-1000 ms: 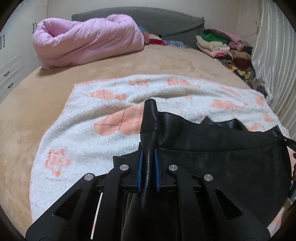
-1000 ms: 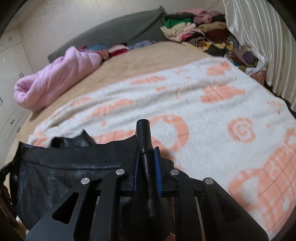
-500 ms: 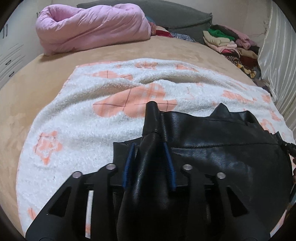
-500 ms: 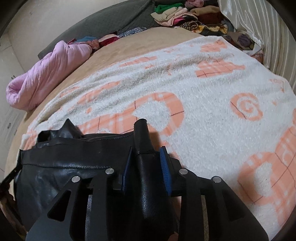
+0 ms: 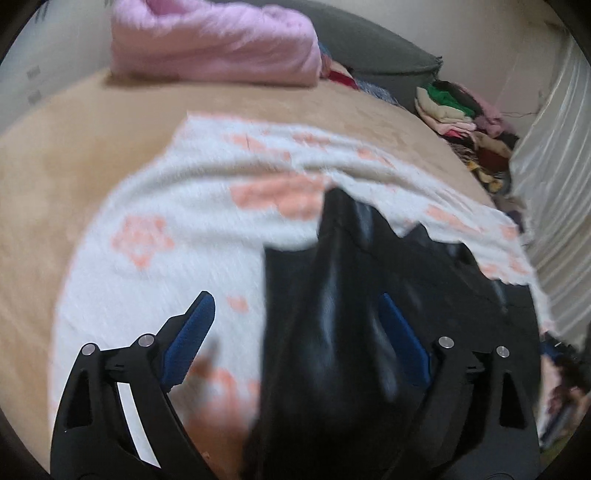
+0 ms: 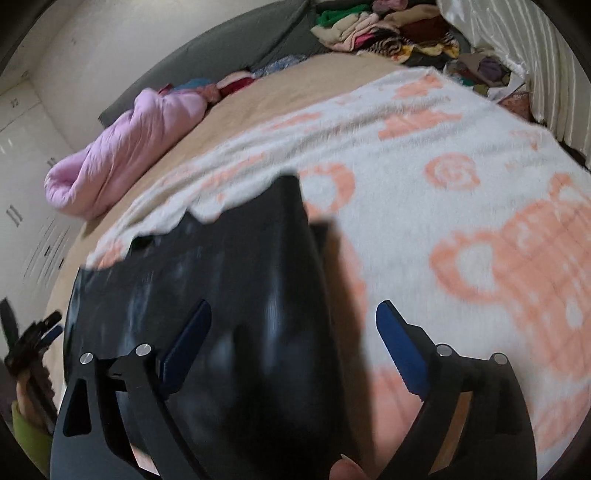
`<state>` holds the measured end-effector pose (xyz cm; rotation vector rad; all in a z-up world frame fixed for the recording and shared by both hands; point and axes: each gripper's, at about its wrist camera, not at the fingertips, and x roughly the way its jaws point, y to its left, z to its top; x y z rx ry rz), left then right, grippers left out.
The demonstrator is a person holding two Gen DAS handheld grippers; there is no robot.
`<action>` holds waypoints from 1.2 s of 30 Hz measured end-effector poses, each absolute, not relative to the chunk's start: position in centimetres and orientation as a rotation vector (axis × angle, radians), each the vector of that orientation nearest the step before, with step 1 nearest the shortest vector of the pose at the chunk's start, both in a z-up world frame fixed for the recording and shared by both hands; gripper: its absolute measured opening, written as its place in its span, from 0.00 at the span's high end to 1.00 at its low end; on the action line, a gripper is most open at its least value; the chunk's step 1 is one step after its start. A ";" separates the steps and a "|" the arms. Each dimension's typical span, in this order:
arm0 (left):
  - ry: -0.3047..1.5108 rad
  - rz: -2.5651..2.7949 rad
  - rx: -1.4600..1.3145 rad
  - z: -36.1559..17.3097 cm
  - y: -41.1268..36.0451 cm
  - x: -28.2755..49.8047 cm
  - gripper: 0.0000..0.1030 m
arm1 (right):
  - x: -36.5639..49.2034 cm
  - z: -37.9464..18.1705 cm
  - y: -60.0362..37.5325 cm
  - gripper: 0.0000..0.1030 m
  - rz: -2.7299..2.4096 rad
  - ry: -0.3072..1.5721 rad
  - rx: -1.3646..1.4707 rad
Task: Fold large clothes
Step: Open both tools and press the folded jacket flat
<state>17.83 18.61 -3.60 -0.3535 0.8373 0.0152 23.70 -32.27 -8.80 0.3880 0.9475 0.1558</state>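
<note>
A black leather garment [image 5: 343, 295] [image 6: 221, 295] lies on a white blanket with orange shapes [image 5: 192, 236] [image 6: 424, 155] spread over the bed. My left gripper [image 5: 295, 306] is opening; its blue pads [image 5: 192, 332] stand wide apart and a raised fold of the garment sits loose between them. My right gripper [image 6: 293, 312] is opening too, blue pads [image 6: 399, 343] spread, with another fold of the garment between them, untouched by the pads. The other gripper and a hand in a green sleeve [image 6: 26, 369] show at the left edge of the right wrist view. Both views are blurred.
A rolled pink quilt [image 5: 214, 40] [image 6: 122, 147] lies at the head of the tan bed [image 5: 74, 155]. A grey headboard cushion [image 5: 380, 55] is behind it. A pile of mixed clothes [image 5: 465, 122] [image 6: 388, 29] sits at the far right, beside a pale curtain [image 5: 554, 166].
Both grippers went from shut on folds of the black garment to wide open, letting go of it. Both hands have shifted across the bed and the folds have slumped.
</note>
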 end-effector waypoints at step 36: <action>0.867 0.010 -0.285 -4.5 14.3 11.0 0.40 | 17.0 -4.1 -14.3 0.36 0.486 0.890 -0.003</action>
